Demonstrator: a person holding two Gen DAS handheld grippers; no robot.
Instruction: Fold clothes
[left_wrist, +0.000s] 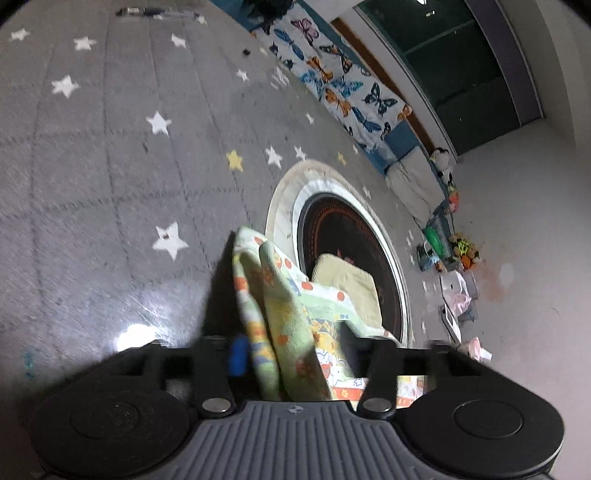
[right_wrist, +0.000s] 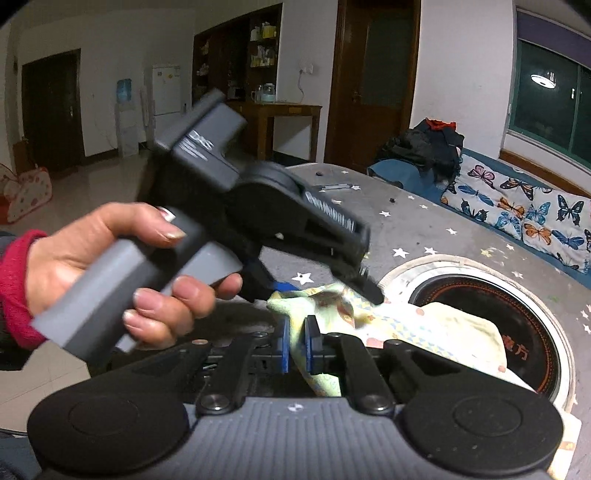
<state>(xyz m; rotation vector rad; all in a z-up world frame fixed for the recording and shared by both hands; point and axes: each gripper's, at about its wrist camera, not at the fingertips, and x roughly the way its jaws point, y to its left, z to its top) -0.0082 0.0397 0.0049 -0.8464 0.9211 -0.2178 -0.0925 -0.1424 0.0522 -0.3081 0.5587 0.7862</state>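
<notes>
The printed garment (right_wrist: 373, 321) is pinched between the blue pads (right_wrist: 283, 345) of the right tool (right_wrist: 297, 345), clenched on a bunched edge. From there it is stretched rightward across the starred bench (right_wrist: 417, 221). Cloth lies between the left tool's (left_wrist: 295, 354) fingers; its grip cannot be told.

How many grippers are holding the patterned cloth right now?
2. The right gripper pinches an edge of the patterned cloth; the left gripper holds a bunched fold just beyond it. None seems hidden.

place: home living room
evidence: fridge (right_wrist: 166, 90), water dispenser (right_wrist: 124, 110), wooden doors (right_wrist: 367, 79), butterfly-print cushion (right_wrist: 517, 206), star-print table cover (left_wrist: 110, 147)
</notes>
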